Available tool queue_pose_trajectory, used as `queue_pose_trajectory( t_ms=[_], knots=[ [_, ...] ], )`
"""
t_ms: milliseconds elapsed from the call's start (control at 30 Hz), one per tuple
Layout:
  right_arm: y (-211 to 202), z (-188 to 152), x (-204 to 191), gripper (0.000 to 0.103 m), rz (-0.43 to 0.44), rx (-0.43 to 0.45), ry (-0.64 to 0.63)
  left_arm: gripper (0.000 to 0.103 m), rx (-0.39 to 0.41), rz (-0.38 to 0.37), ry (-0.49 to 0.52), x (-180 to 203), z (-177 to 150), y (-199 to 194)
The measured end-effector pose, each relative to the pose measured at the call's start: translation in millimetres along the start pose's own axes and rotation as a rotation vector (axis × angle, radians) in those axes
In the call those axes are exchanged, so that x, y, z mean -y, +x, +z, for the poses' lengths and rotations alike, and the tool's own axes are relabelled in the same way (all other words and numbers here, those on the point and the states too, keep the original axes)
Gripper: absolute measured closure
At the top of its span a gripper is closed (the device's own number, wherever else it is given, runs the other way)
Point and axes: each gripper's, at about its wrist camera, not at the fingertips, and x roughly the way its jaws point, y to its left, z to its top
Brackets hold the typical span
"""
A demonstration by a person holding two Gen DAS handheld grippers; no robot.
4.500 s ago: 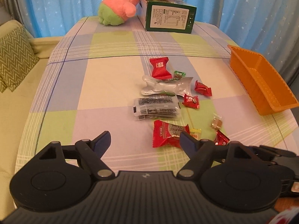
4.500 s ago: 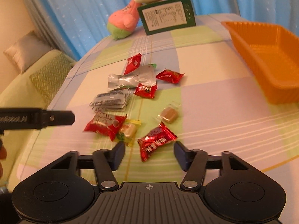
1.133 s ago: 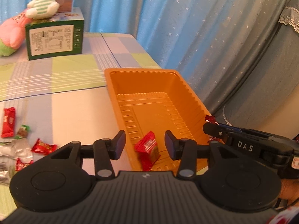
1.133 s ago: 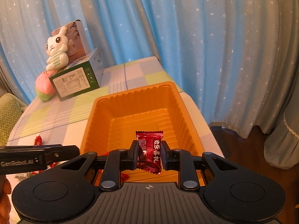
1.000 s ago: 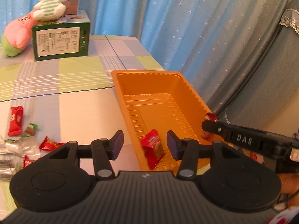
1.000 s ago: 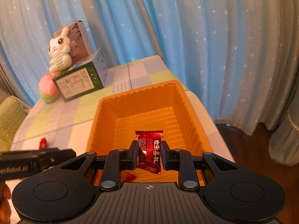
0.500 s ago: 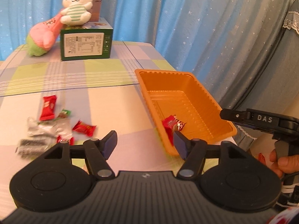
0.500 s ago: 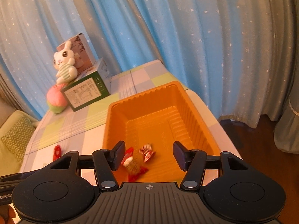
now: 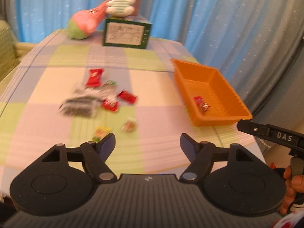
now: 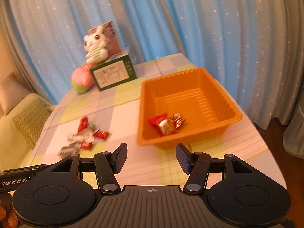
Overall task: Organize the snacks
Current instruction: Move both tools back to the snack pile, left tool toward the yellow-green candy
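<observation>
- Left wrist view: the left gripper [image 9: 147, 142] has its fingers [image 9: 107, 144] spread wide, holding and touching nothing, above the near edge of the checked counter [image 9: 155, 87].
- Just ahead of them lie a yellow-green candy [image 9: 100, 133] and a brown candy in clear wrap [image 9: 129, 126]; farther on sits a blurred cluster of red, silver and dark snack packets [image 9: 98, 96].
- Right wrist view: the right gripper [image 10: 151, 158] also has its fingers [image 10: 120, 157] wide apart and empty, level over the counter, aimed at the orange tray [image 10: 226, 102].
- Red-wrapped candies [image 10: 165, 122] rest in the tray's near left part.
- A green box [image 10: 114, 74] and plush toys [image 10: 94, 47] stand at the counter's far end.
</observation>
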Motion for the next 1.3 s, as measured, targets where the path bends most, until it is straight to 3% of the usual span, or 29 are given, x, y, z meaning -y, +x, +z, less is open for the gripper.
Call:
queue_pose_trajectory(
  t_ms=[200,500,933,1267,1300],
  knots=[
    [5,-16,-15,0.046,0.025,-0.031,-0.029,0.029,-0.007,0.057,-0.066,-28,-20,-8],
    [23,-28,-32,0.046,0.043,-0.048,-0.079,0.034,-0.02,0.097,-0.042,-46,-21,9],
    [70,-35,-47,0.046,0.041,-0.095,-0.108,0.057,-0.092,0.08,0.062,-62,-7,72],
    [105,-32,-54,0.046,0.043,-0.126,-0.106,0.068,-0.132,0.081,0.147,-66,4,116],
    [108,-32,-54,0.046,0.041,-0.13,-0.107,0.073,-0.137,0.081,0.155,-66,5,119]
  ],
)
